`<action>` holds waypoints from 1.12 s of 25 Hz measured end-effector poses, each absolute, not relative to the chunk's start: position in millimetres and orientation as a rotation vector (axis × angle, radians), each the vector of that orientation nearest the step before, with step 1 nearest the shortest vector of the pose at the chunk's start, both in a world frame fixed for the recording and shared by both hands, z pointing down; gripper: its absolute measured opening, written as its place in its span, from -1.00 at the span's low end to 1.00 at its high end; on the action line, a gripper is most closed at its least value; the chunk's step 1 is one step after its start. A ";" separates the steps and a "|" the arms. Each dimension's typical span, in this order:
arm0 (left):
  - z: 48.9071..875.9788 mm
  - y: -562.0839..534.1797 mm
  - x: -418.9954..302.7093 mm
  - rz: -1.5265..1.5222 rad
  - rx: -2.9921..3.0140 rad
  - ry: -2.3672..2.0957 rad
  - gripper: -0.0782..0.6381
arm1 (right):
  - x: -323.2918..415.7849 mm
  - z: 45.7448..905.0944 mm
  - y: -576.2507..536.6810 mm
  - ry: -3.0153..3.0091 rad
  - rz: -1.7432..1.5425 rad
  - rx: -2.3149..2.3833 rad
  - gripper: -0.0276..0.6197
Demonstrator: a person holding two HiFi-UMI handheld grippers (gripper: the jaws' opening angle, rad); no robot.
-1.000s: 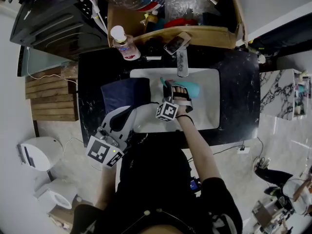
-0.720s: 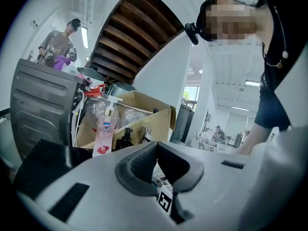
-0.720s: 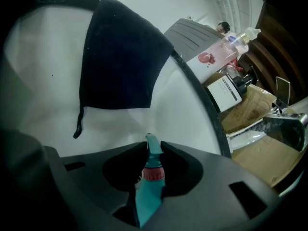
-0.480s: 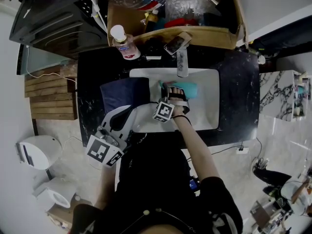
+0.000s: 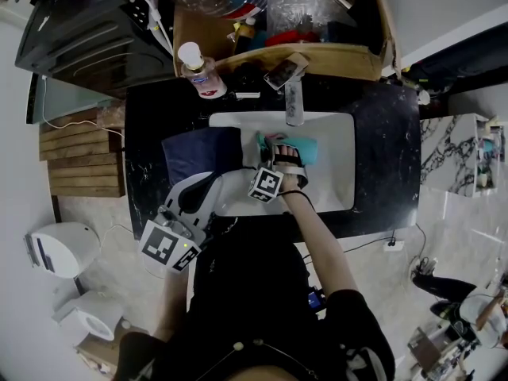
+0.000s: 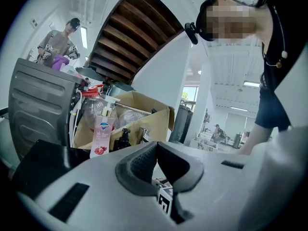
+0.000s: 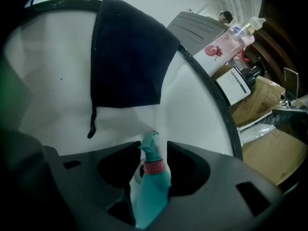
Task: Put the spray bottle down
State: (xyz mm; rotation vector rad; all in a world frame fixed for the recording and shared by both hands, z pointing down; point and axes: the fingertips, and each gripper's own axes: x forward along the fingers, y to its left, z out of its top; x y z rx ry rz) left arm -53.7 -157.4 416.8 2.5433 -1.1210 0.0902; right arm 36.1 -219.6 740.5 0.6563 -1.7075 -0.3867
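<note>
My right gripper (image 7: 153, 146) had just been opening its jaws, with the teal spray bottle (image 7: 153, 186) loose between them, low in the white sink (image 5: 333, 181). I judged only the withdrawal was left (the left gripper (image 6: 156, 146) sat closed and empty).

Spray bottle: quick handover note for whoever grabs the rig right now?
Left gripper: shut, nothing in it, held off to the side.
Right gripper: down in the sink. Its jaws have just been opening and now stand wide. The teal spray bottle lies between them, and the pads do not appear to press it.
Done: bottle is in the basin, right of the dark cloth.
Left: confirm it rests steady, then draw the right gripper clear.
</note>
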 end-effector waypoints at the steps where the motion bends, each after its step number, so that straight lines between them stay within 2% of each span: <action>1: 416.8 -157.2 -53.7 0.090 2.544 -1.121 -0.76 | 35.9 739.6 -218.8 -1.709 -0.388 0.657 -0.38; 28: 409.4 -152.5 -46.2 0.051 2.578 -1.086 -0.76 | 62.1 719.8 -204.5 -1.729 -0.319 0.716 -0.34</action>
